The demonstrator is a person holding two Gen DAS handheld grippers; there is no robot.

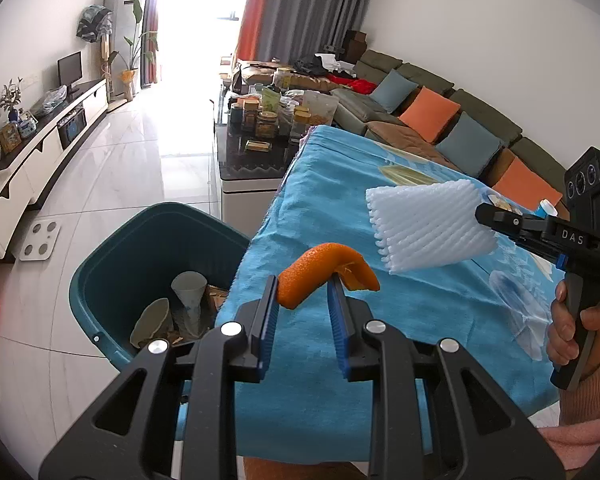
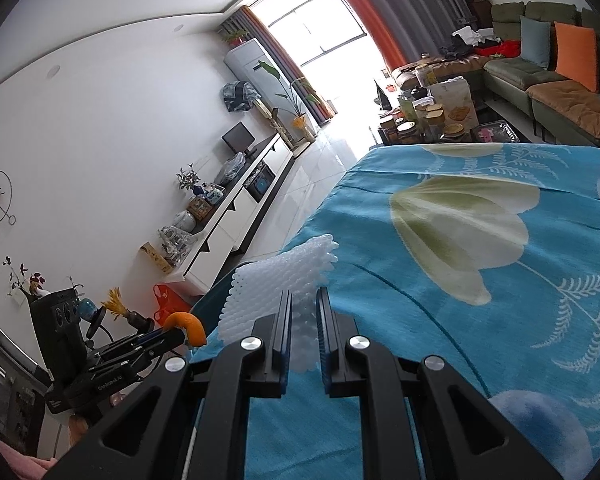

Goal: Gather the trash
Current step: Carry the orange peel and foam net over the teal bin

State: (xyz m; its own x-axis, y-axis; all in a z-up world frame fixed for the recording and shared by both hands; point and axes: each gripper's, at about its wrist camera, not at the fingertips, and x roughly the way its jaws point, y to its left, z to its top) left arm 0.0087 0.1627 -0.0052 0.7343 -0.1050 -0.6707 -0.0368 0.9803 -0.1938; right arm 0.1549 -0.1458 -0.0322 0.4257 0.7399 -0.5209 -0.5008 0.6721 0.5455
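Observation:
My left gripper (image 1: 303,292) is shut on a curled orange peel (image 1: 324,272) and holds it above the left edge of the blue flowered tablecloth (image 1: 340,216). A teal trash bin (image 1: 112,264) stands on the floor just left of the table, with paper cups and scraps inside. My right gripper (image 2: 304,300) is shut on a white foam fruit net (image 2: 284,280) and holds it above the cloth. In the left wrist view the right gripper (image 1: 484,212) holds the foam net (image 1: 428,228) to the right. In the right wrist view the left gripper (image 2: 180,334) holds the peel (image 2: 188,324).
A clear plastic wrapper (image 1: 520,304) lies on the cloth near the right hand. A dark coffee table (image 1: 252,148) crowded with jars stands beyond the table. A sofa (image 1: 440,120) with cushions runs along the right. A white TV cabinet (image 1: 40,152) lines the left wall.

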